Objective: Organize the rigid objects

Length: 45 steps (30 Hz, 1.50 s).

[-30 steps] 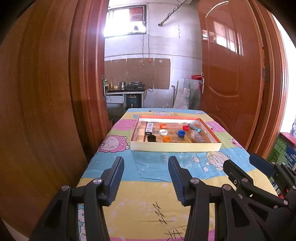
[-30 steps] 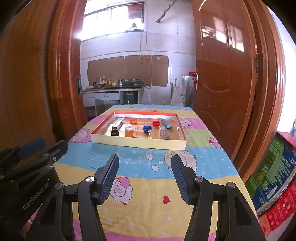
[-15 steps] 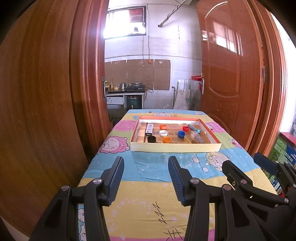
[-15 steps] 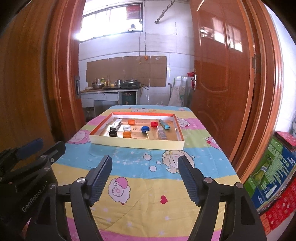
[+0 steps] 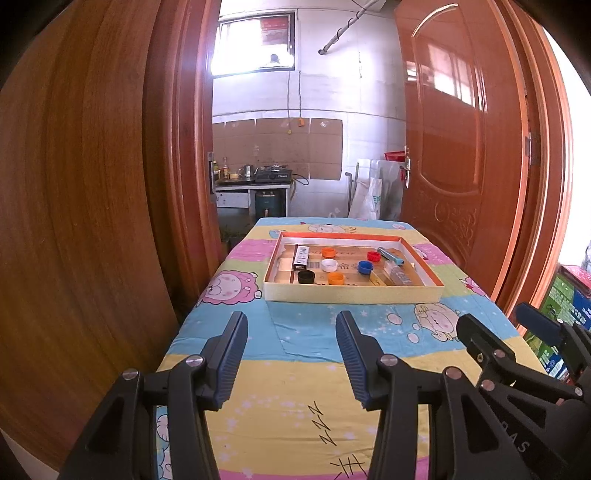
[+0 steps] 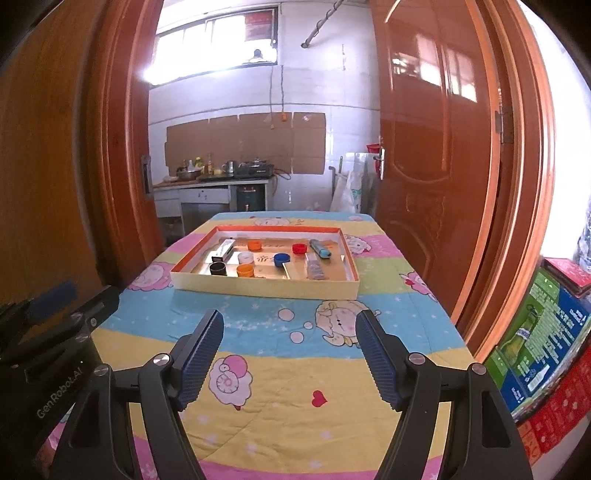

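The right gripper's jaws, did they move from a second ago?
Yes. The right gripper has just been opening; its jaws now stand wider apart over the cartoon tablecloth, nothing between them.

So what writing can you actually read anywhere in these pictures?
"GenRobot.AI": on the left tongs' body.
"ZZZ": printed on the tablecloth.
Label on the long box in the tray: too small.
Print on the green carton: blurred.
Red sign in the window: unreadable.

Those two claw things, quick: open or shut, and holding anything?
Left gripper: open, holding nothing.
Right gripper: open, its jaws just widened, nothing between them.
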Available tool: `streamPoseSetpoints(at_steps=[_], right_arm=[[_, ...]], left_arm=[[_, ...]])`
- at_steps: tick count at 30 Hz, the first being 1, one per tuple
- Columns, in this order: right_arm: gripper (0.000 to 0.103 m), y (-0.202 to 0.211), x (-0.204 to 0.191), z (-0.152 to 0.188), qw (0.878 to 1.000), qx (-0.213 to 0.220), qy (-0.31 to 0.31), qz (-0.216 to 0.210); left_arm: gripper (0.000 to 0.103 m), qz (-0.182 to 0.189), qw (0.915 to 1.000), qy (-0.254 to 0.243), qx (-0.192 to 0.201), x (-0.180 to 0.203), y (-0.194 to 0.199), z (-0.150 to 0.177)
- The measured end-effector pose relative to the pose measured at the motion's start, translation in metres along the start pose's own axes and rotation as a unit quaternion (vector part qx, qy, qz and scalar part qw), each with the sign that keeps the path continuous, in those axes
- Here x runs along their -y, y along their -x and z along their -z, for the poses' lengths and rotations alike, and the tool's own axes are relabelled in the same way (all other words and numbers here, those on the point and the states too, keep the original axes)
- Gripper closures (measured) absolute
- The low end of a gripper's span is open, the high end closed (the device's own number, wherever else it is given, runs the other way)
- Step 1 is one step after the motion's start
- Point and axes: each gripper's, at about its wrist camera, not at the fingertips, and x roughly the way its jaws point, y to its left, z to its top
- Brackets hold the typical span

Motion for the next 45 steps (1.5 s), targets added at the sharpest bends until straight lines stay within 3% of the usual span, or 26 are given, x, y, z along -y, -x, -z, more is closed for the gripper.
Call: streamPoseSetpoints(at_steps=[45], right_arm=[[0.027, 0.0050, -0.0033, 0.0004, 1.000, 0.002, 0.001, -0.007]], left_arm=[[0.053, -0.003, 1.0000, -0.002, -0.005, -0.0031, 0.0018, 0.0028]])
